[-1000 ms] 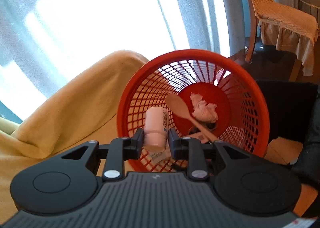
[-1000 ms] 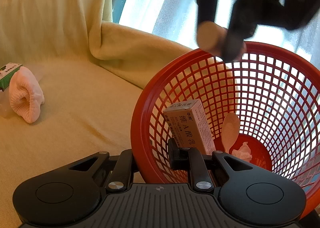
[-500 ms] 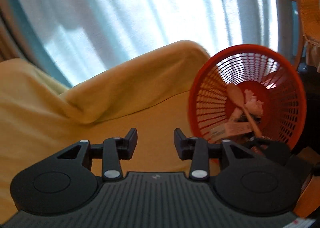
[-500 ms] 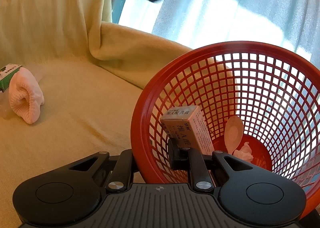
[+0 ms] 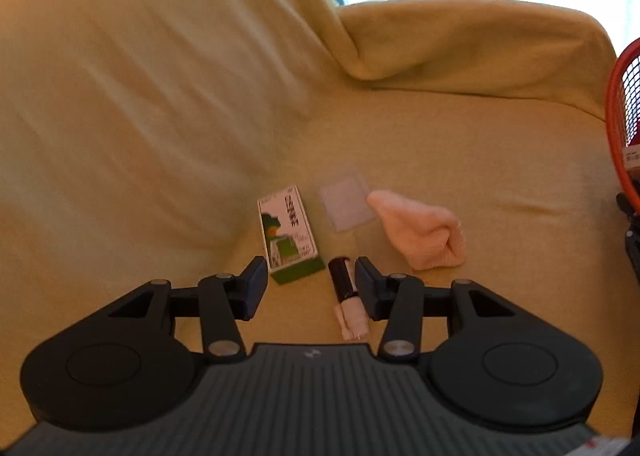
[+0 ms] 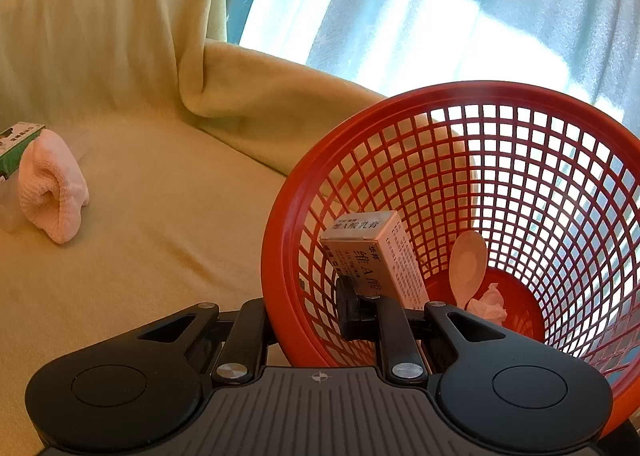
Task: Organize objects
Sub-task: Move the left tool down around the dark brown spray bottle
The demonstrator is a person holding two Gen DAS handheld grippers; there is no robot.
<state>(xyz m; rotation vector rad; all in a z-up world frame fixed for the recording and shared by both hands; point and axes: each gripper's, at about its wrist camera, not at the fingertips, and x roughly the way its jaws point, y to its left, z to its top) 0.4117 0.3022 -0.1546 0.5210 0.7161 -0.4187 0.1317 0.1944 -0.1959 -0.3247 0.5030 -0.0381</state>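
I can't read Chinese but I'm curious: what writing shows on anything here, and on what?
"维A酸乳膏": top face of the tan cardboard box in the red plastic mesh basket.
"维A酸": the same box's side; its fine print is too small.
Green-and-white cardboard box on the yellow blanket: print too blurred.

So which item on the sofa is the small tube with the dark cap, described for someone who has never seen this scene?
Start at the yellow-covered sofa seat, then the cluster of small items near its middle. The tube lies nearest the left gripper, between the green-and-white box and the pink sock. It alone is slim, with a dark cap and pale body.
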